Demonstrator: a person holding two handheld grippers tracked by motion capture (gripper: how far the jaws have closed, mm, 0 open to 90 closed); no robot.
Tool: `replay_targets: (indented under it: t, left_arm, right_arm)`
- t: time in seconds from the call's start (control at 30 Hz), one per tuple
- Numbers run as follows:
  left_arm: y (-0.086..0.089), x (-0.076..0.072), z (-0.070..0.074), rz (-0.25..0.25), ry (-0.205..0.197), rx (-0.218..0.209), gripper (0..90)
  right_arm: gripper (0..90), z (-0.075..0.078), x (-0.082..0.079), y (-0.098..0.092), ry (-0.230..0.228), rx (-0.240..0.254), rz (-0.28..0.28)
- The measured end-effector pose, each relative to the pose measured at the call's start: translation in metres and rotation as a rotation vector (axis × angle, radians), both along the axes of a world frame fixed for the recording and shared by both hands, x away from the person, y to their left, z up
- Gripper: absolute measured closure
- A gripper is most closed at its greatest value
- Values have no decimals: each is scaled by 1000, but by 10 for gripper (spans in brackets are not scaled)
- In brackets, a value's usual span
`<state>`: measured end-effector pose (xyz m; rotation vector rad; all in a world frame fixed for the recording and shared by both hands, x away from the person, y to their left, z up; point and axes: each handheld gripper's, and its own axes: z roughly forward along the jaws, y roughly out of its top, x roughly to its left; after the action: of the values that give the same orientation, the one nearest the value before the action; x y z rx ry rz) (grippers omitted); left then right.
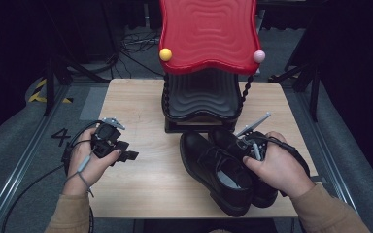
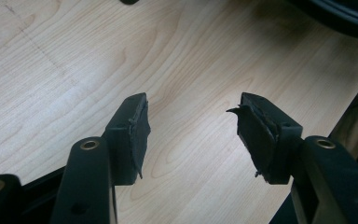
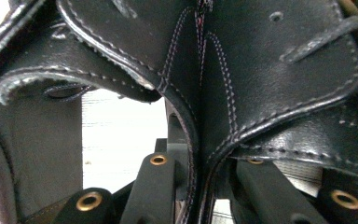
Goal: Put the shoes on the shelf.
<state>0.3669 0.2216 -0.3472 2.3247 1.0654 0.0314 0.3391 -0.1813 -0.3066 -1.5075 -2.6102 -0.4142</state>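
Two black leather lace-up shoes stand side by side on the wooden table, right of centre: a left shoe and a right shoe. A hand covers my right gripper, which reaches down between them. In the right gripper view my right gripper is shut on the two shoes' adjoining side walls, one jaw inside each shoe, with stitched leather close to the lens. My left gripper is held low over the table's left part. Its jaws stand open with nothing but bare wood under my left gripper.
A small rack stands at the table's back centre, with a red wavy top shelf and a black wavy lower shelf just behind the shoes. A yellow ball and a pink ball cap its posts. Cables lie on the floor behind.
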Motion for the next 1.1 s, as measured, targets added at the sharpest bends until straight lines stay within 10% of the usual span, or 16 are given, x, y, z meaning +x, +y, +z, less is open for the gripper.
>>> replay_targets:
  t: [0.5, 1.1]
  left_arm:
    - [3, -1, 0, 8, 3, -1, 439]
    - [15, -7, 0, 34, 3, -14, 440]
  right_arm:
    - [819, 60, -13, -4, -3, 77, 66]
    - [819, 132, 0, -9, -107, 115, 48]
